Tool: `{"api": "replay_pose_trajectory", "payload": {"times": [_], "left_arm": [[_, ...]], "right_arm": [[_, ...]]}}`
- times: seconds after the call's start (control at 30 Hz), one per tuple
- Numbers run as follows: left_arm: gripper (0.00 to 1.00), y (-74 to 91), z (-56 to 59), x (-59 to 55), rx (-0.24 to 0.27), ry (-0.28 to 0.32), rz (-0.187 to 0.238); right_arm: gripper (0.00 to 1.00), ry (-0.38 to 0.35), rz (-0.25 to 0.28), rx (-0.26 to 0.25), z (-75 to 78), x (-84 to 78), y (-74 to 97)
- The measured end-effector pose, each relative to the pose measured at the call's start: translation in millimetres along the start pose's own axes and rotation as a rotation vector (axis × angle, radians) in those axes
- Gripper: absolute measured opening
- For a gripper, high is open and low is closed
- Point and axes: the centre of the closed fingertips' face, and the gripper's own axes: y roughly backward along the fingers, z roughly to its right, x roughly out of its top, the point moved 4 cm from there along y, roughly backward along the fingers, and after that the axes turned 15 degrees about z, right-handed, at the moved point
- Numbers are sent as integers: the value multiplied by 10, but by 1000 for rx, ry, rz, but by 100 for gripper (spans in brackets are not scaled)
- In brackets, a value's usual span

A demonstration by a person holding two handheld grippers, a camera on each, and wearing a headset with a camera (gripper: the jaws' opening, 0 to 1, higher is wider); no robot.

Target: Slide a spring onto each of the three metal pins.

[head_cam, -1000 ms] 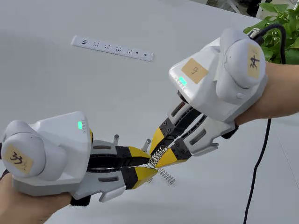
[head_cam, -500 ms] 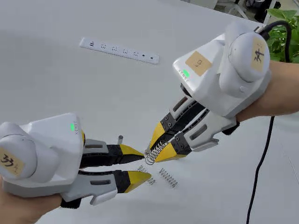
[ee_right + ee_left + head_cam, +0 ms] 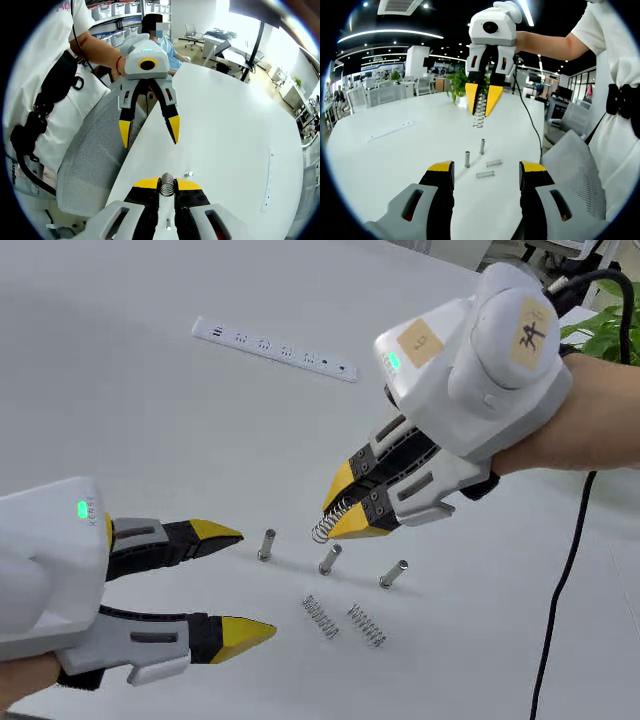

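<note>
Spring (image 3: 324,526) pinched between the closed fingers of the right gripper (image 3: 338,520), held just above the three metal pins (image 3: 329,558) standing on the white worktop (image 3: 150,430), two loose springs (image 3: 320,615) lying beside the pins, left gripper (image 3: 255,582) nearby with fingers spread wide

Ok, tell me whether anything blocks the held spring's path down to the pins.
Nothing visible does. The right gripper holds the spring in open air above the pins; the open left gripper and two loose springs sit aside.
</note>
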Motion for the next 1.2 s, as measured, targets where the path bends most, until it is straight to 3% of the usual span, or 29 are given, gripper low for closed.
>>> {"api": "replay_pose_trajectory", "payload": {"times": [0.47, 0.83, 1.2], "left_arm": [[78, 95, -134, -156, 63, 45, 29], [91, 65, -171, -213, 57, 59, 50], [93, 23, -169, -263, 38, 79, 55]], "right_arm": [[7, -38, -48, -65, 377, -92, -358], [7, -72, -79, -59, 487, -281, -628], [7, -106, -106, -52, 522, -472, -745]]}}
